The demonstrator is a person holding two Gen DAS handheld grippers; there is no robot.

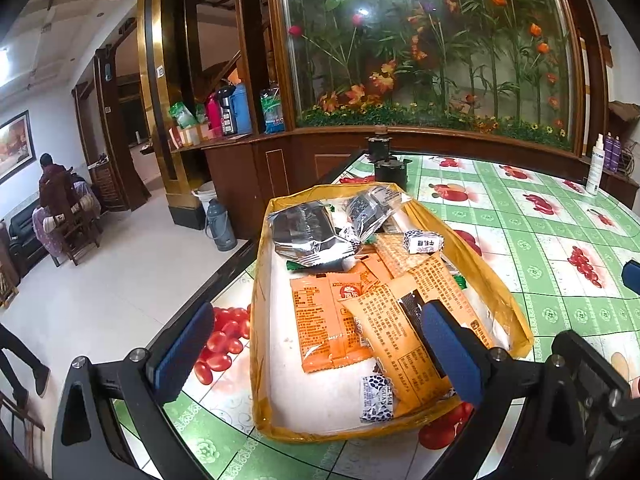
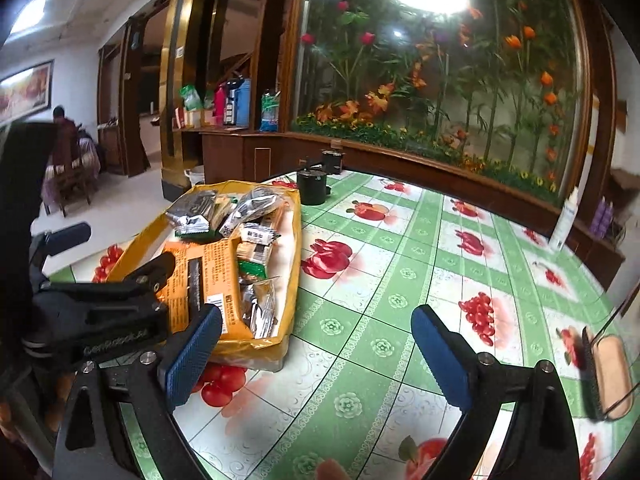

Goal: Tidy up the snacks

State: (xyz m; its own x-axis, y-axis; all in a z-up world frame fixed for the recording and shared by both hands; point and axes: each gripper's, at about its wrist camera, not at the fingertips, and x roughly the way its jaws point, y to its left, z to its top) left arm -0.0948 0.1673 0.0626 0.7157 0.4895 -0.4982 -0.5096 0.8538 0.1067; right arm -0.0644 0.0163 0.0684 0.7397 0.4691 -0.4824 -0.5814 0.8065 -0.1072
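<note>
A shallow yellow box (image 1: pixel 260 280) stands on the fruit-print tablecloth. Inside lie several orange snack packets (image 1: pixel 320 320), silver foil packets (image 1: pixel 304 232) at the far end, and small white-and-blue sweets (image 1: pixel 376 398). My left gripper (image 1: pixel 316 354) is open over the box's near end. Its left finger hangs outside the box's left wall and its right finger over the orange packets, and nothing is gripped. In the right wrist view the same box (image 2: pixel 294 240) is at the left. My right gripper (image 2: pixel 318 356) stands open and empty over the bare cloth to the right of the box.
Two black tins (image 1: pixel 386 168) stand beyond the box's far end. A white spray bottle (image 1: pixel 596 168) is at the table's far right edge. A tan case (image 2: pixel 608 372) lies on the cloth at the right. The table's left edge drops to the floor, where a person sits far off.
</note>
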